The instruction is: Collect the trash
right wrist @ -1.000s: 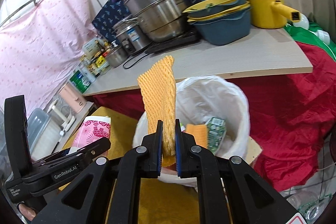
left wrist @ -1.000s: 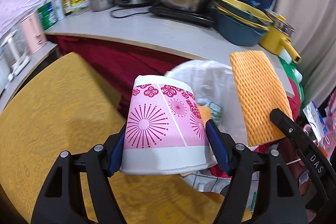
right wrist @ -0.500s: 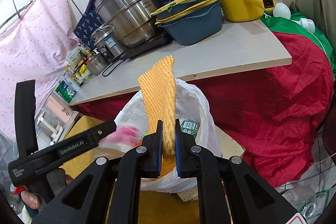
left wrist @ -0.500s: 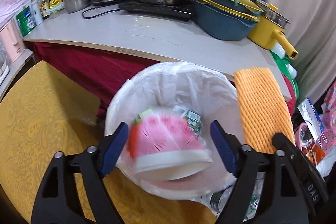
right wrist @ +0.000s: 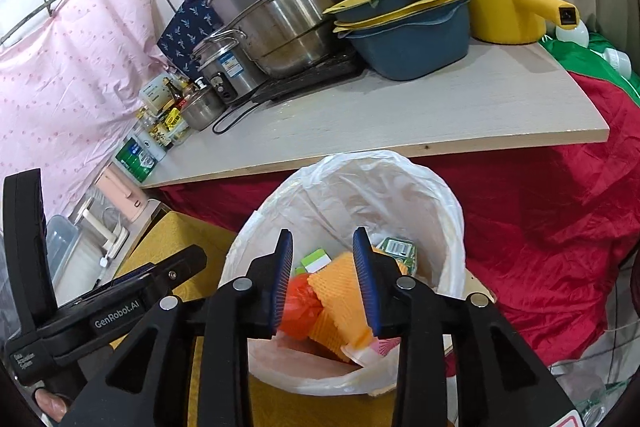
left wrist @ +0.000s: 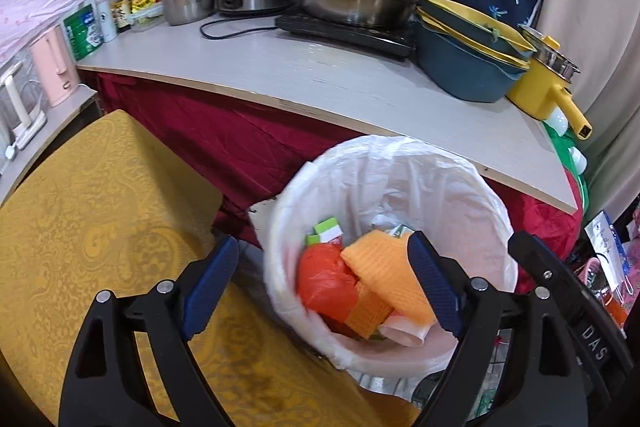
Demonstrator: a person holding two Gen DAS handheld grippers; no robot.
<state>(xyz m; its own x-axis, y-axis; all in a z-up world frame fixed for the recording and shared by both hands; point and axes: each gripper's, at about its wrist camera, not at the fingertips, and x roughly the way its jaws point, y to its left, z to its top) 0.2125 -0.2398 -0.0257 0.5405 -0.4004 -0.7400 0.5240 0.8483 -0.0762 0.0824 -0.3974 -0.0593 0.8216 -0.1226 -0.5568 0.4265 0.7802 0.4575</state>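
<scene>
dropping done: my right gripper (right wrist: 322, 273) jaws just spread, empty, and the orange foam net sleeve (right wrist: 340, 287) it pinched now lies in the white-lined trash bin (left wrist: 492, 203). left gripper (left wrist: 322, 285) gapes empty; its pink paper cup (right wrist: 380, 345) seems buried underneath.

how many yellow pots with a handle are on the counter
1: the yellow pot stands at the counter's far right end, beside the stacked blue basins. Others may be hidden behind the steel pots.

A white bag (left wrist: 400, 179) is lining the bin. Orange foam (right wrist: 340, 283) and a red bag (left wrist: 326, 283) are lying inside. A yellow swirly cloth (left wrist: 100, 211) is covering the table.
</scene>
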